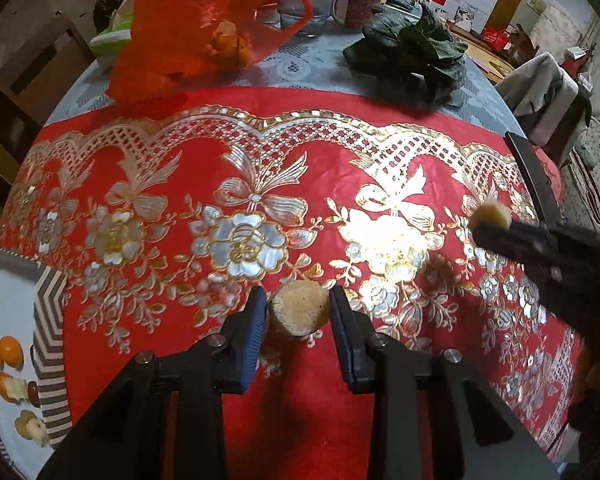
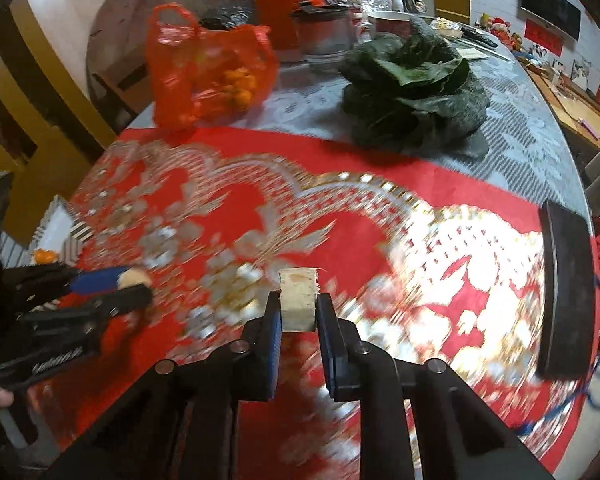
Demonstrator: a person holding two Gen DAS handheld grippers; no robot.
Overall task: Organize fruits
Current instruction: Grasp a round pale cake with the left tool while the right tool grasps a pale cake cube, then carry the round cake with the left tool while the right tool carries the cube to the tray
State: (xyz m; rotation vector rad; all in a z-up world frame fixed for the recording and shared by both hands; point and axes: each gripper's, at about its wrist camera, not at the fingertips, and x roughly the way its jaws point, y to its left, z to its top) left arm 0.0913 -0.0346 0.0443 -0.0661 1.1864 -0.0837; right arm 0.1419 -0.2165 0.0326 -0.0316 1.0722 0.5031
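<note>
Both grippers clamping fruit pieces. Left gripper [image 1: 298, 310] squeezing round tan fruit chunk [image 1: 298, 314] between blue pads [image 1: 256, 328], hanging above red gold-patterned tablecloth [image 1: 204, 148]. Right gripper [image 2: 298, 306] pinching pale cut fruit piece [image 2: 298, 300], flat cut face showing upward. Tray [image 1: 4, 304] with striped rim sitting at left table edge, carrying orange fruits [image 1: 4, 352] and other cut pieces [image 1: 32, 428]. Red plastic bag [image 2: 204, 68] holding oranges resting far across table, leafy greens [image 2: 412, 88] lying near it to its right. White mug [image 1: 356, 2] standing behind greens.
</note>
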